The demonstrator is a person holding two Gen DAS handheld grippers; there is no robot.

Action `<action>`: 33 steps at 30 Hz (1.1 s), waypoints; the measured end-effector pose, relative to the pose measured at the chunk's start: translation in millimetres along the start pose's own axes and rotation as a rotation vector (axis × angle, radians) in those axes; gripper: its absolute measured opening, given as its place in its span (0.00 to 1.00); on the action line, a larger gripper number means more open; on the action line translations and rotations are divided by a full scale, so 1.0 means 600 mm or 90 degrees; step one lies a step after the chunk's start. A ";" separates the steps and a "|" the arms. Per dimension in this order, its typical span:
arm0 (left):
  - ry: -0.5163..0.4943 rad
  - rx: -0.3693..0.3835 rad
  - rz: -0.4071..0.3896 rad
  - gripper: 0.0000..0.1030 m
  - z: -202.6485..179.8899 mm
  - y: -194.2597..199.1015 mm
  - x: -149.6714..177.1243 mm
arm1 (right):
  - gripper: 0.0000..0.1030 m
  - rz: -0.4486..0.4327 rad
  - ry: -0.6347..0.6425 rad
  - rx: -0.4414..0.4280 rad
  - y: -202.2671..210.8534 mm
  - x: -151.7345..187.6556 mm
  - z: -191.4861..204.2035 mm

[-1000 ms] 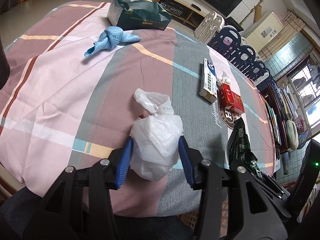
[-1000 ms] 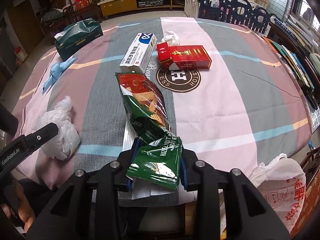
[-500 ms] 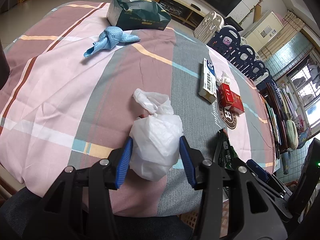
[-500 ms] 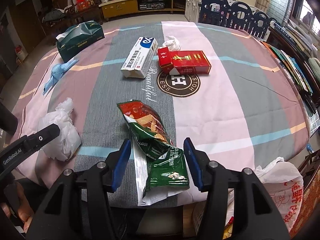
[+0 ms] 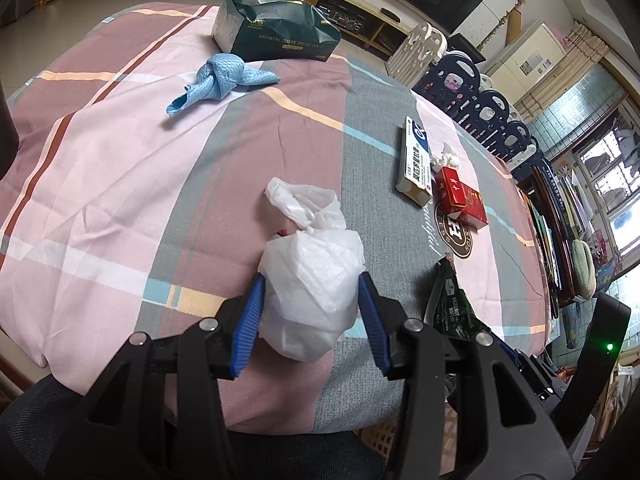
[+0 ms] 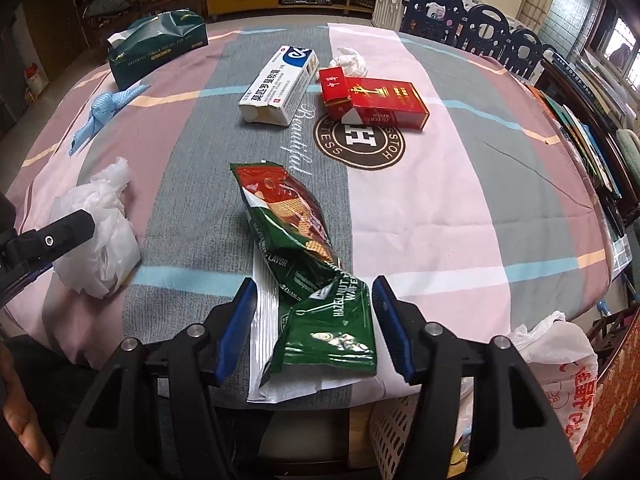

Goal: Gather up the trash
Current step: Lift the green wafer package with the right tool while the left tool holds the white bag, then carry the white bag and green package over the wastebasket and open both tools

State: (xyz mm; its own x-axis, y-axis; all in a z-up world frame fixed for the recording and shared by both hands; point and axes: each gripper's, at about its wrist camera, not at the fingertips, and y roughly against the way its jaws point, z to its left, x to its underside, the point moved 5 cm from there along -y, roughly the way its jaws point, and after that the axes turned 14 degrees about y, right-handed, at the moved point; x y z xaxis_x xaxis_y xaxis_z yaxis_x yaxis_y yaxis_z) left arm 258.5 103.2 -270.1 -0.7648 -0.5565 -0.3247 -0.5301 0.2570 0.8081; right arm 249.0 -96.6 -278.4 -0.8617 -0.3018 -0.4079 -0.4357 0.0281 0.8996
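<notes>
Right between the blue pads of the left gripper (image 5: 311, 312) sits the knotted white plastic bag (image 5: 312, 276), and both pads press into its sides, so that one is clamped on the bag near the close edge of the table (image 5: 120, 184). The bag's twisted top pokes out ahead of the fingertips.

Over on the other side, the right gripper (image 6: 314, 320) has its jaws opening. The green wafer wrapper (image 6: 320, 304) lies in the gap between them, but the pads are clear of it on both sides (so nothing is actually gripped there). Its crumpled end hangs over the table edge just under the tool, and the rest stretches away ahead of the fingertips.

Further out in front of the right gripper: a white medicine box (image 6: 280, 86), a red cigarette pack (image 6: 374, 98) just beside it, and a crumpled tissue (image 6: 352, 62) behind those. Off to the far left are a blue cloth (image 6: 106, 110) and a green tissue pack (image 6: 158, 46).
</notes>
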 end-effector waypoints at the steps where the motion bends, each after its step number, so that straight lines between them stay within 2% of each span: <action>1: 0.000 0.000 0.000 0.46 0.000 0.000 0.000 | 0.57 0.002 0.000 0.000 -0.001 0.000 0.000; 7: -0.002 0.001 -0.001 0.46 -0.001 0.000 0.001 | 0.54 0.003 0.012 0.011 -0.003 0.003 0.004; 9: -0.003 0.004 0.000 0.46 -0.002 0.000 0.002 | 0.38 0.001 0.025 0.019 -0.003 0.002 0.007; 13: -0.004 0.022 0.002 0.32 -0.004 0.002 0.003 | 0.29 -0.017 0.038 0.019 0.003 0.000 0.012; 16: -0.003 0.038 0.003 0.23 -0.006 0.004 0.005 | 0.29 -0.028 0.043 0.021 0.009 -0.004 0.015; 19: -0.004 0.064 -0.007 0.19 -0.010 0.012 0.004 | 0.29 -0.030 0.031 0.014 0.011 -0.006 0.011; 26: 0.037 0.171 -0.041 0.17 -0.013 0.046 -0.009 | 0.29 -0.059 -0.006 0.017 0.039 -0.013 -0.017; 30: 0.033 0.192 -0.063 0.17 -0.020 0.062 -0.012 | 0.29 -0.076 -0.021 0.015 0.055 -0.016 -0.031; 33: 0.017 0.188 -0.075 0.17 -0.027 0.074 -0.012 | 0.29 -0.083 -0.029 0.010 0.071 -0.014 -0.043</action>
State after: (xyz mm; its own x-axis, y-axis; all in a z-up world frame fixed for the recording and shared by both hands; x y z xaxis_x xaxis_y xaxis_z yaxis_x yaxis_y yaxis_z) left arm 246.1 105.7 -224.0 -0.6837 -0.6160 -0.3912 -0.7010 0.4054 0.5867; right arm 244.4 -117.3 -232.5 -0.8088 -0.2596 -0.5277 -0.5481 0.0073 0.8364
